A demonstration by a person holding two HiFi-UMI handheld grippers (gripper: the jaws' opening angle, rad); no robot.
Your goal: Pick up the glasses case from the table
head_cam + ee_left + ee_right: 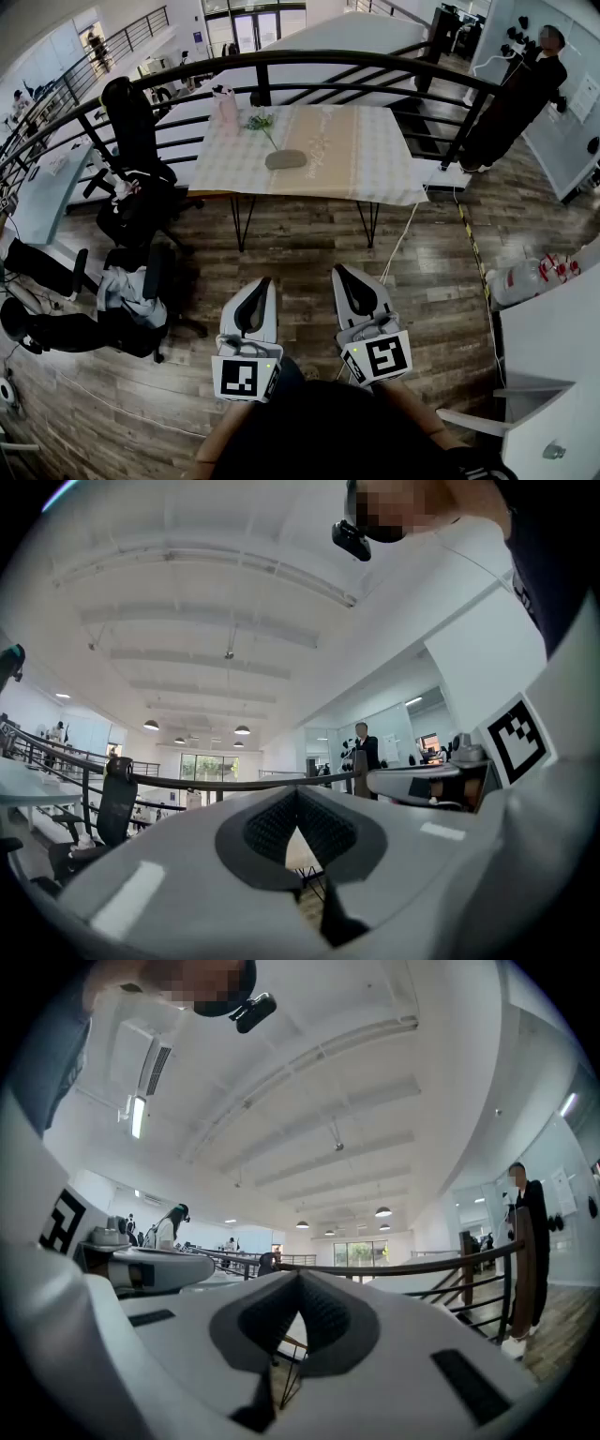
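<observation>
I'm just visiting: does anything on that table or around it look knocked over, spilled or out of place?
Nothing stands out. The grey oval glasses case lies flat on the pale checked tablecloth, the pink container stands upright, and nothing is spilled. The only untidy spot is clothing heaped on the black office chairs at left.

Glasses case — grey, oval, closed, lying flat w/ its long side across the table. Sits left of centre on the tablecloth, just below a small green sprig — nothing touching it.
</observation>
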